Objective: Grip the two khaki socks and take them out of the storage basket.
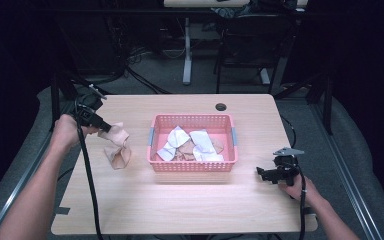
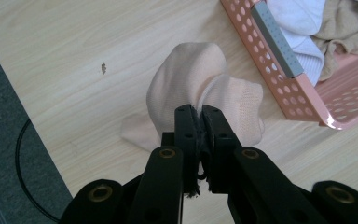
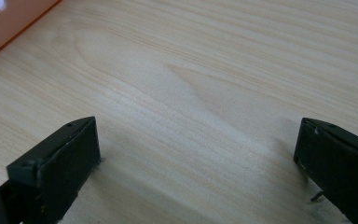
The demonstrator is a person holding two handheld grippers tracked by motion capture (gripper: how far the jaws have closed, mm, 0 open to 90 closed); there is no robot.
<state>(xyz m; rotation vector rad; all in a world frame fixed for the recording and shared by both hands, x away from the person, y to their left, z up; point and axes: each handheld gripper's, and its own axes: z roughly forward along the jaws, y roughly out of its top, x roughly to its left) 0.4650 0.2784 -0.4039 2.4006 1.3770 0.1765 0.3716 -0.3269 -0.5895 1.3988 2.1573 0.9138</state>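
While my left gripper (image 2: 198, 112) pinches the beige sock (image 2: 205, 88) just left of the pink basket (image 1: 193, 165), my right gripper (image 3: 198, 154) rests spread to the basket's right.

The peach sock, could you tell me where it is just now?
High view: the peach sock hangs left of the pink basket, pinched in the left tongs.

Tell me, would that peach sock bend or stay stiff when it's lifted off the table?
Probably floppy: the peach sock bunches and folds where the left tool pinches it. It looks light, thin knit fabric. Unlikely to roll or slip; its free end lies crumpled on the table.
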